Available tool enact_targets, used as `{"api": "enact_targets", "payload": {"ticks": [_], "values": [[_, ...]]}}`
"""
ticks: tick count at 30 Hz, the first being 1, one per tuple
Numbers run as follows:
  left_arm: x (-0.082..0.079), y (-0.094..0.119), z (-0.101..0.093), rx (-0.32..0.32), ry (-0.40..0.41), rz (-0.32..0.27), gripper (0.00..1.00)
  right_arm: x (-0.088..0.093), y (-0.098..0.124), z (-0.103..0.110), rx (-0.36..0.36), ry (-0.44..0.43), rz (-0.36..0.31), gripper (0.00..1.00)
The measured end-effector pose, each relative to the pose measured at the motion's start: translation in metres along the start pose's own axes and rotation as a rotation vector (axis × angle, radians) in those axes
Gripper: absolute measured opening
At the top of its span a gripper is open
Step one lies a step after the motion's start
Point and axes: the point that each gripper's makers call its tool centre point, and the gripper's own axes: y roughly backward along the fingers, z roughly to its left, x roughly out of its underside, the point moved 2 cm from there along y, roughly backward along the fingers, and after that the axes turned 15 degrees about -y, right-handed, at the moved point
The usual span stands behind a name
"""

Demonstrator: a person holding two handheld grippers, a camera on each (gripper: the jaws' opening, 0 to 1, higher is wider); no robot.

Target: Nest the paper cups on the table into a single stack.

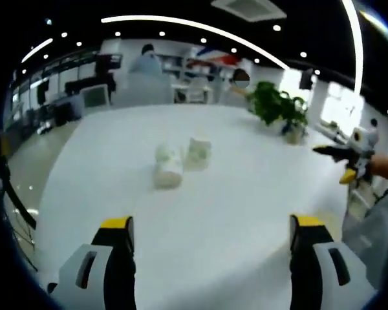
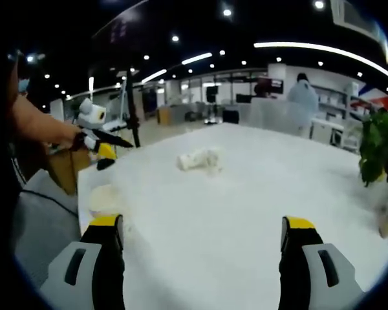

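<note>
Cups (image 1: 168, 166): a small cluster mid-table, dead ahead of my left tongs (image 1: 210, 232) and well apart from them. In left gripper view I count 2 lumps: one cup on its side at the left, long axis running roughly away from me toward the plant, and a 2nd piece (image 1: 198, 150) just beside it on the plant side, looks upright or squat, too blurred to say more. Could be nested cups in either; can't tell.

In right gripper view the same cluster (image 2: 199, 159) sits further off, up-left of my right tongs (image 2: 200, 232). Plus 1 pale round thing (image 2: 105, 199) near the table edge, just above my right tongs' left jaw, maybe another cup, unsure.

Both tongs released, jaws wide, holding nothing. Left is nearer the cluster by my read, so left reaches first.

Table (image 1: 246, 194): white, 1. Plant (image 1: 278, 106): 1, at far edge.
</note>
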Motion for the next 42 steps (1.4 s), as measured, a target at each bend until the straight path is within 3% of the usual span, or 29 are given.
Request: {"api": "enact_targets", "payload": {"ticks": [11,23,35,39,40,42], "values": [[-0.013,-0.051,0.018,0.029,-0.002,0.096,0.98,0.002,0.004,-0.011,0.026,-0.007,0.001,1.0],[-0.022,-0.097,0.04,0.063,0.009,0.252,0.98,0.001,0.003,-0.012,0.035,-0.038,-0.019,1.0],[-0.053,-0.132,0.074,0.058,0.004,0.286,0.96,-0.006,0.001,-0.011,0.03,-0.051,-0.031,1.0],[-0.057,-0.143,0.083,0.068,0.016,0.327,0.95,-0.005,-0.001,-0.016,0.036,-0.06,-0.029,1.0],[-0.055,-0.147,0.087,0.071,0.011,0.362,0.94,-0.004,-0.002,-0.017,0.038,-0.063,-0.026,1.0],[-0.054,-0.153,0.084,0.11,0.061,0.397,0.95,-0.003,-0.004,-0.017,0.04,-0.067,-0.025,1.0]]}}
